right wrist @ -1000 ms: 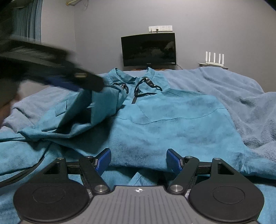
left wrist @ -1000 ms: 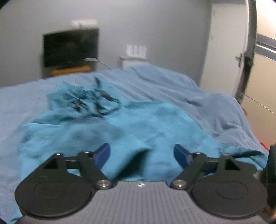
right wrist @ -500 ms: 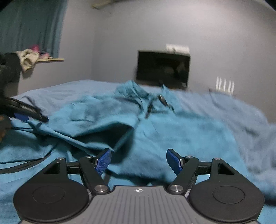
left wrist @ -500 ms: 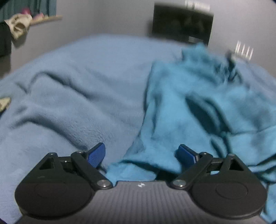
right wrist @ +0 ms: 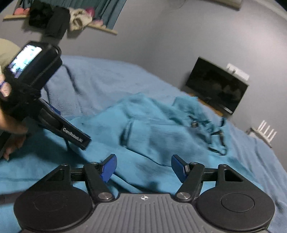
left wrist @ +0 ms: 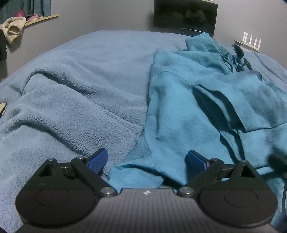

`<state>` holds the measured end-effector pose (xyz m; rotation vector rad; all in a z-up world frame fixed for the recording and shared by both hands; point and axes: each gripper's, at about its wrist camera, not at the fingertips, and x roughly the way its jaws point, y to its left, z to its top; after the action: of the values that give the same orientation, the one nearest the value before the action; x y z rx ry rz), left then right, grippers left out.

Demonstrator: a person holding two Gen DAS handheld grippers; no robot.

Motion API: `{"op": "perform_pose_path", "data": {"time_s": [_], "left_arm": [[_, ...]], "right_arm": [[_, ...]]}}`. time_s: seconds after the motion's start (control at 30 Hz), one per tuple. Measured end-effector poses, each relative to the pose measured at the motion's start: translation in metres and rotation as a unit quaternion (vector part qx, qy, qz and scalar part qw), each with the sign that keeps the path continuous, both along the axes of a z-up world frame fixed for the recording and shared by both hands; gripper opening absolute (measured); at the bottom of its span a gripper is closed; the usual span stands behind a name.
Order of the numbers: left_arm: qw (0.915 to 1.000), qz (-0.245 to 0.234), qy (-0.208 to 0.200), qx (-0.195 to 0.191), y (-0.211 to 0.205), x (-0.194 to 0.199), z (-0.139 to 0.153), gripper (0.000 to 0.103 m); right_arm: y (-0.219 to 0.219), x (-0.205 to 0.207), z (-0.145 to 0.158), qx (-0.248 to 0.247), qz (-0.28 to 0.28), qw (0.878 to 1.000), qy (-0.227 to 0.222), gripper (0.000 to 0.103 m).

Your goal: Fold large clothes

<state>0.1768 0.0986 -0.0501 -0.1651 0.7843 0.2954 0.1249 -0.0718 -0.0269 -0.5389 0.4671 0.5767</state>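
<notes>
A large teal garment (left wrist: 197,100) with dark drawstrings at its neck lies rumpled on a light blue fleece blanket (left wrist: 80,89). My left gripper (left wrist: 147,158) hovers low over the garment's left hem corner. Its jaws are opening wide and the cloth edge lies below them, untouched by the blue pads (left wrist: 99,157). My right gripper (right wrist: 143,167) hangs tilted over the garment (right wrist: 152,129). Its jaws are closing, with cloth beneath them and nothing pinched. In the right wrist view the left tool shows at the left edge by its lit screen (right wrist: 25,57), held by a person's hand (right wrist: 10,129).
A dark TV (left wrist: 184,16) and a white router (left wrist: 251,41) stand against the grey wall beyond the bed. A wall shelf (right wrist: 104,29) carries piled clothes. The blanket (right wrist: 100,78) spreads bare to the left of the garment.
The left gripper swung from above the garment's middle to its left hem and dropped lower, its jaws wider. The right gripper rolled and shifted sideways, its jaws a little narrower.
</notes>
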Motion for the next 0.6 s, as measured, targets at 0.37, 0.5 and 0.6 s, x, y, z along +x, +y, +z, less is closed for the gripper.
{"op": "perform_pose_path", "data": {"time_s": [0.37, 0.5, 0.6], "left_arm": [[0.9997, 0.009, -0.004, -0.022, 0.005, -0.002, -0.001, 0.096], [0.9996, 0.01, -0.006, -0.026, 0.006, -0.002, -0.001, 0.096], [0.9996, 0.01, -0.007, -0.026, 0.006, -0.001, -0.001, 0.096]], "right_arm": [[0.05, 0.027, -0.039, -0.045, 0.01, 0.997, 0.066, 0.036], [0.038, 0.033, -0.03, -0.017, -0.03, 0.999, 0.038, 0.005], [0.006, 0.041, -0.005, 0.067, -0.083, 0.994, 0.028, 0.005]]}}
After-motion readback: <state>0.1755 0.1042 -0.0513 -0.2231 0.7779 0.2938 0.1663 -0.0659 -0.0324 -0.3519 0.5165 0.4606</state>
